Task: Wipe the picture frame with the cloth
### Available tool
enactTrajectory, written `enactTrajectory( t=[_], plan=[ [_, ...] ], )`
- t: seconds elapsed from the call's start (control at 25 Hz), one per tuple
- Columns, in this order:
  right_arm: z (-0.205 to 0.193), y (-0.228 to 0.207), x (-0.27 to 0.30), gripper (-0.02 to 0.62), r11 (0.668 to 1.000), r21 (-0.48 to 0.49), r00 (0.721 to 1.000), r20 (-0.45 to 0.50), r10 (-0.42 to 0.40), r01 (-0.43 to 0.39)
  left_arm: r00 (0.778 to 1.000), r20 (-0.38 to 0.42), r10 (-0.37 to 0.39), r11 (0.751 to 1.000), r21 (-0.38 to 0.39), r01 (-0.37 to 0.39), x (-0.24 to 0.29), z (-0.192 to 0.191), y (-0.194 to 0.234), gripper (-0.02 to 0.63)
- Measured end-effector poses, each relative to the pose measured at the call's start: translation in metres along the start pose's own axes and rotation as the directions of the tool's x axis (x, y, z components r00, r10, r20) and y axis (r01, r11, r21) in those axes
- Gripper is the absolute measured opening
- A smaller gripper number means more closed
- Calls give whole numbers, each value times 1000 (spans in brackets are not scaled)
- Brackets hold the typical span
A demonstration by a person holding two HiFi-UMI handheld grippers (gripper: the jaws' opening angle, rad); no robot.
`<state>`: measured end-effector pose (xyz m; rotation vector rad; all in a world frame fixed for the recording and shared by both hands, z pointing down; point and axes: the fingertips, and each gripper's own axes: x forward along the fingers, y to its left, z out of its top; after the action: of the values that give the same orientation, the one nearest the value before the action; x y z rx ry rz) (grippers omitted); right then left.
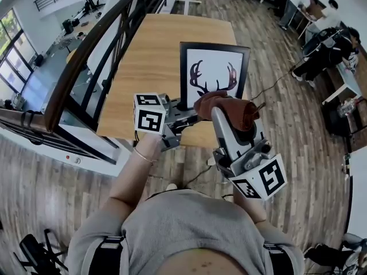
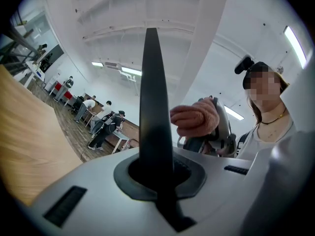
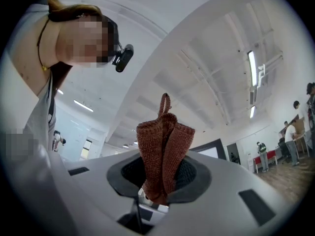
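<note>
Left tool (image 1: 181, 116) pinches picture frame (image 1: 215, 73) at seven o'clock; right tool (image 1: 234, 122) clamps cloth (image 1: 221, 103); hard wiping could twist it loose.

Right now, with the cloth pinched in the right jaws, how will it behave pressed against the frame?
Probably floppy: the cloth bunches in folds where the right gripper pinches it, so it should flatten against the picture frame. Its knitted weave looks grippy, so it likely won't slide out.

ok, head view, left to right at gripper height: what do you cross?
Handrail → left gripper → picture frame → people at the desks. The cloth and right gripper overlap the frame, so they are left out.
</note>
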<state>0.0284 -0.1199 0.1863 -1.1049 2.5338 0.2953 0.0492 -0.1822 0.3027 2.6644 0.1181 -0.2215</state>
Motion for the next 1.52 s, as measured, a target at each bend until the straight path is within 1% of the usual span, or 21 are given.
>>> enactTrajectory(
  t=[0.12, 0.2, 0.36, 0.44, 0.64, 0.72, 0.84, 1.0, 1.28, 1.52],
  plan=[
    [12, 7, 11, 97, 997, -64, 999, 25, 36, -35, 1000, -12, 21, 1000, 9, -21, 0, -3, 0, 18],
    [23, 10, 23, 97, 990, -134, 997, 49, 57, -50, 999, -16, 31, 999, 11, -31, 0, -3, 0, 18],
    [43, 9, 54, 97, 949, -313, 995, 80, 65, -37, 998, -37, 50, 998, 31, -48, -2, -5, 0, 18],
    [49, 7, 68, 97, 936, -350, 994, 90, 68, -32, 997, -44, 55, 998, 39, -53, -2, -7, -1, 18],
    [48, 4, 91, 97, 936, -349, 993, 93, 70, -34, 994, -67, 81, 994, 75, -76, -2, -9, -4, 18],
    [39, 3, 97, 97, 935, -352, 996, 68, 65, -37, 994, -69, 86, 993, 83, -80, -2, -8, -5, 18],
    [23, 1, 97, 97, 933, -356, 998, 20, 53, -43, 996, -47, 81, 994, 78, -77, -3, -4, -8, 18],
    [10, 0, 92, 97, 941, -334, 998, -22, 52, -56, 995, -46, 91, 992, 95, -86, -3, -1, -10, 20],
    [-13, -5, 85, 97, 956, -284, 995, -88, 50, -73, 994, -48, 93, 992, 84, -89, -1, -7, -4, 20],
    [-32, -9, 81, 97, 967, -246, 990, -136, 37, -70, 995, -47, 90, 994, 63, -87, -2, -10, 7, 20]
  ],
)
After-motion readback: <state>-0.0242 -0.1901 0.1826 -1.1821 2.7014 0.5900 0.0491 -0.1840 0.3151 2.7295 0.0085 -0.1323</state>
